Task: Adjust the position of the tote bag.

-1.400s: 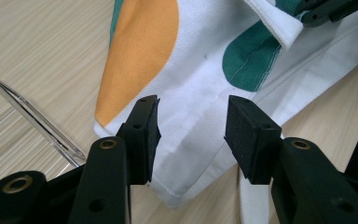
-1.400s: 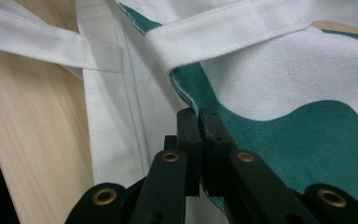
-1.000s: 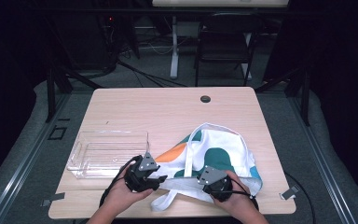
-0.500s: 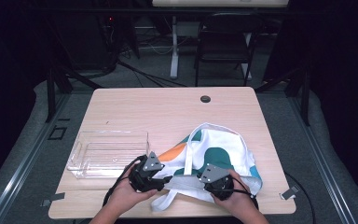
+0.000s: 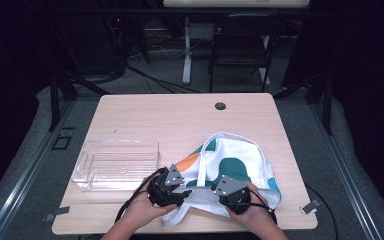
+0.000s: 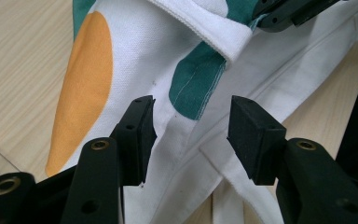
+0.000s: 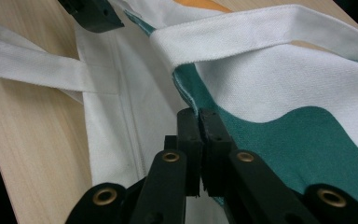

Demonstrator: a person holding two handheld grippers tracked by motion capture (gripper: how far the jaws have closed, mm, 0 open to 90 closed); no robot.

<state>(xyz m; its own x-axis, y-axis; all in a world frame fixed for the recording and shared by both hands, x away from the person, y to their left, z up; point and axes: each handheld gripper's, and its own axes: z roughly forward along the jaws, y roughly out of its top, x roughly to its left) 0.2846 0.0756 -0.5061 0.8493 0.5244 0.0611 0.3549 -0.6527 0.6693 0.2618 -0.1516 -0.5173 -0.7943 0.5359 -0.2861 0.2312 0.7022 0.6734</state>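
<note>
A wooden table [image 5: 145, 112] is seen from above. A white tote bag [image 5: 240, 165] with teal and orange patches is spread on the table's near right part. A clear plastic tray [image 5: 117, 164] is placed just left of the bag, apart from it. At the bag's near edge, the left gripper [image 5: 182, 189] is held with its jaws spread over the white fabric beside the bag's teal patch, the pads not pressing on it. Just right of it, the right gripper [image 7: 199, 116] is seen pinched on the bag's teal edge. A white strap [image 7: 42, 70] is laid across the bag's near side.
</note>
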